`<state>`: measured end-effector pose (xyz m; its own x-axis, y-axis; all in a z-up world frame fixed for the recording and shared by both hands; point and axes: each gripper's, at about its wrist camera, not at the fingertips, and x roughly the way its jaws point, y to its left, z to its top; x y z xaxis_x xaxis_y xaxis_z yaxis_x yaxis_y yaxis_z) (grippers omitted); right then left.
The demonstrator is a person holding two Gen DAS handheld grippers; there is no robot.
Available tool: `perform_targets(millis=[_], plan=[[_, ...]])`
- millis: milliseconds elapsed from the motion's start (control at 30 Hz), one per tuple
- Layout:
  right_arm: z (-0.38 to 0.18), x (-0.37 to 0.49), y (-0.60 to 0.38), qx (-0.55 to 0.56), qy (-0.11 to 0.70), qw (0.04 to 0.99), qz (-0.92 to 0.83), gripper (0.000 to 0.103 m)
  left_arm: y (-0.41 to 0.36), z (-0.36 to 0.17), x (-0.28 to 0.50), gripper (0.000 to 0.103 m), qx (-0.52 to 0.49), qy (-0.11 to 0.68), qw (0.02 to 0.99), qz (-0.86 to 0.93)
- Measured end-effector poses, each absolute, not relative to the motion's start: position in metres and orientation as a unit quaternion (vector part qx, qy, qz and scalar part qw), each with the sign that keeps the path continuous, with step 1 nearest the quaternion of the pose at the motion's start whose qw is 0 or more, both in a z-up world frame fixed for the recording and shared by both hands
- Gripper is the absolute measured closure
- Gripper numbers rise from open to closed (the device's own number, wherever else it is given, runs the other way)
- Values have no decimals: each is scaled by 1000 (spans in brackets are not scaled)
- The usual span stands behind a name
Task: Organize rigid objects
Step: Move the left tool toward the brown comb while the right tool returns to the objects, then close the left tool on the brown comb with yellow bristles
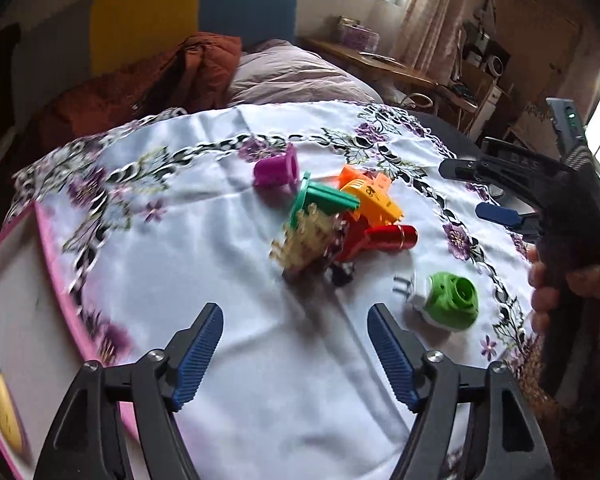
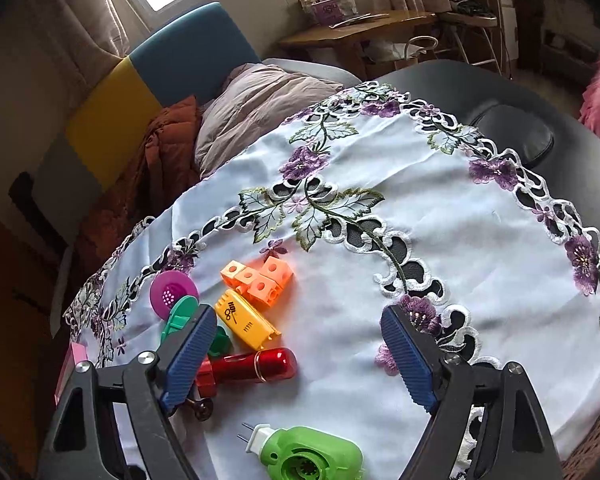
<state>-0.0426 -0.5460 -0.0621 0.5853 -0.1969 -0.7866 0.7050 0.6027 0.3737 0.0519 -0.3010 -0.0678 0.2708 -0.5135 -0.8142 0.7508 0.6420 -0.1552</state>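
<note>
A pile of small plastic objects lies on a white cloth with purple flowers [image 1: 204, 240]. In it are a purple cup [image 1: 275, 171], a green spool [image 1: 320, 199], an orange block cluster [image 2: 260, 280], a yellow case [image 2: 246, 319], a red flashlight [image 2: 256, 365] and a translucent yellow spiky piece [image 1: 306, 242]. A green and white plug-in device [image 1: 446, 300] lies apart, nearer me; it also shows in the right wrist view [image 2: 304, 456]. My left gripper [image 1: 296, 354] is open and empty, just short of the pile. My right gripper [image 2: 296, 360] is open and empty over the flashlight; it also shows in the left wrist view [image 1: 476, 192].
A white box with a pink rim [image 1: 28, 320] stands at the left edge of the cloth. A yellow object [image 1: 2, 412] lies at its near side. The cloth covers a black table [image 2: 520, 120]. A bed with pillows [image 1: 292, 76] is behind.
</note>
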Motion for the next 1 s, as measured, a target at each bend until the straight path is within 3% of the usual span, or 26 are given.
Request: perform_targets(millis=[533,567,600,633,1000], plan=[[-67,-36,-547,360,374,816,-257,18,-366,-105,95,21,177,473,761,-408],[-68,-36,-547,360,375,815,-256,18,-368,-108,98,23,171,481,754,-413],[-68,-35,-547,362,376,814,-255,18,-368,-110,100,30,160,486,751,-417],[-69,-35,-547,363,377,813,-254,18,-367,-112,102,47,146,489,748,-424],[-74,-33,-547,359,393,807,-256,18,-308,-111,79,48,99,494,757,-416]])
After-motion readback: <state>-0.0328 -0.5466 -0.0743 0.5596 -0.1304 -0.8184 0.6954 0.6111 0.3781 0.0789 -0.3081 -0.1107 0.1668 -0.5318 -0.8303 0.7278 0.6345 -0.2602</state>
